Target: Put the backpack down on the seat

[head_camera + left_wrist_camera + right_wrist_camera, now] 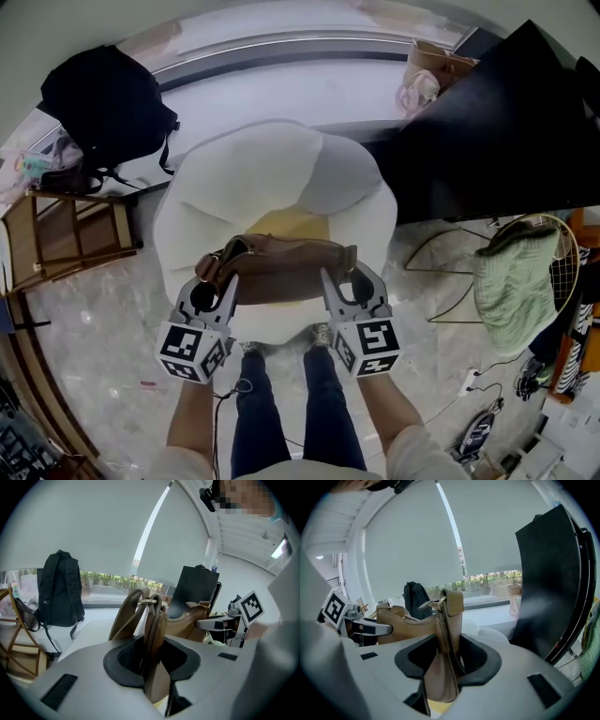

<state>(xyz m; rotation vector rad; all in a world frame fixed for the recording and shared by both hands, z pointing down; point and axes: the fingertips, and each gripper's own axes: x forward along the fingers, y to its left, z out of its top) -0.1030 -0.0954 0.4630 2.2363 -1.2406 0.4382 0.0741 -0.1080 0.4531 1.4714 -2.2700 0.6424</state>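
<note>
Head view | left tongs (221, 284) gripping left end of brown backpack (281, 269) | right tongs (337, 281) gripping its right end

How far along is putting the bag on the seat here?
Done: left gripper and right gripper are each shut on an end of the brown bag. In hand: the bag hangs over the white seat. Left: rest it on the seat, open both jaws.

A green cloth (514, 281) drapes over a wire rack (562, 262); a wooden frame (80, 256) stands far left.
</note>
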